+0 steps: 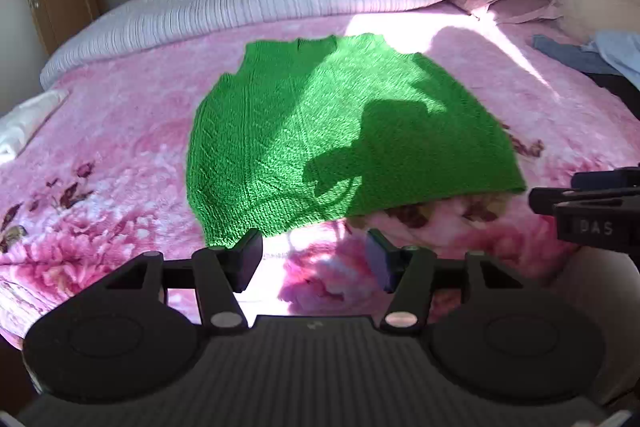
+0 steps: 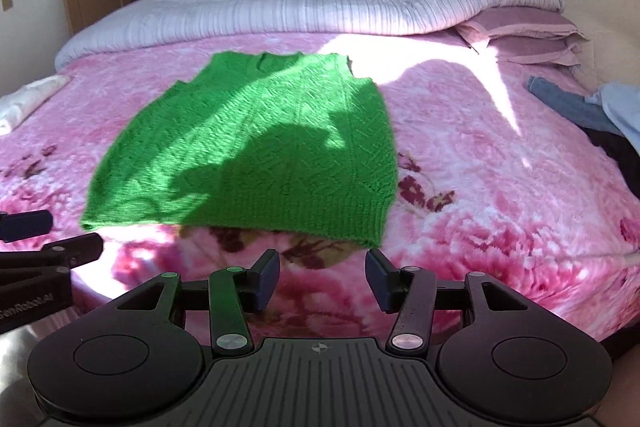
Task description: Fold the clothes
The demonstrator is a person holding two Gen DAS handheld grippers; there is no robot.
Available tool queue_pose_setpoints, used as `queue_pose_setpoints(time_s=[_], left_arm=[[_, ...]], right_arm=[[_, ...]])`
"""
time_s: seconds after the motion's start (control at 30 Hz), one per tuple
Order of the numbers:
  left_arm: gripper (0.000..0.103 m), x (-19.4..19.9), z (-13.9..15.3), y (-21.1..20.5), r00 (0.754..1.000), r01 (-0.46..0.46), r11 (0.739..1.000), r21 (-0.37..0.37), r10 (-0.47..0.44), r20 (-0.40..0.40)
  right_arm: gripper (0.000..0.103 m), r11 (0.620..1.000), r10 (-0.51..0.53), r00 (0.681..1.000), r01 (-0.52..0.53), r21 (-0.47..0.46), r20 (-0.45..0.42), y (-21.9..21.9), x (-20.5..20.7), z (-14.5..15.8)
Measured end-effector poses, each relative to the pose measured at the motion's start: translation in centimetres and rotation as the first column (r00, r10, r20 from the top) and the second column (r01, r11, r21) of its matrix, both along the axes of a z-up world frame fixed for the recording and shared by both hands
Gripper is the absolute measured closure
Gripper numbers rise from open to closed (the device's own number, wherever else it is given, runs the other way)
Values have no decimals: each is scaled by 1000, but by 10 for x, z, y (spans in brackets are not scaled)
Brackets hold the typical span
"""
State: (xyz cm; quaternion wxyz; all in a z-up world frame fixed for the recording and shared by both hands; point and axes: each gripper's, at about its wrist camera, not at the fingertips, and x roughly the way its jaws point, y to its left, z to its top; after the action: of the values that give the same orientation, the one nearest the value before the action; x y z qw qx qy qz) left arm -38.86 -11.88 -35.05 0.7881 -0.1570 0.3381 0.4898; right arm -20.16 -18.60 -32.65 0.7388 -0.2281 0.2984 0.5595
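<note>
A white folded cloth (image 2: 28, 99) is cut off at the left edge. The green knitted vest (image 1: 332, 131) lies flat mid-bed on the pink floral blanket (image 2: 500, 187), partly shadowed. Left gripper (image 1: 314, 259) and right gripper (image 2: 322, 277) hover near its hem, fingers apart, holding nothing. "DAS" (image 1: 596, 227) reads on the right gripper's side.

Both wrist views look low across the bed (image 1: 120, 115), sharing the sweater (image 1: 320, 131).
</note>
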Motion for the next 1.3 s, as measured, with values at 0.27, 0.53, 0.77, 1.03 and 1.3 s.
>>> queue_pose_setpoints(time_s=[0.27,0.53,0.77,1.03,1.3], left_arm=[[50,1,-21,53,999,-48,997,-61,48,4],[50,-20,-32,92,992,-64,996,-70,71,104],[67,-37,-30,135,984,38,996,-84,-23,177],[68,-22,-31,213,978,143,985,-100,-125,168],[68,8,-55,316,980,181,975,-131,-168,109]], right_arm=[[51,998,-15,1000,17,-67,25,51,27,-23],[51,998,36,998,-38,-41,-52,73,54,-38],[51,989,143,984,-140,41,-103,81,95,-36],[51,962,272,960,-273,-6,-63,123,139,-41],[51,949,307,948,-311,-48,-78,212,205,-53]])
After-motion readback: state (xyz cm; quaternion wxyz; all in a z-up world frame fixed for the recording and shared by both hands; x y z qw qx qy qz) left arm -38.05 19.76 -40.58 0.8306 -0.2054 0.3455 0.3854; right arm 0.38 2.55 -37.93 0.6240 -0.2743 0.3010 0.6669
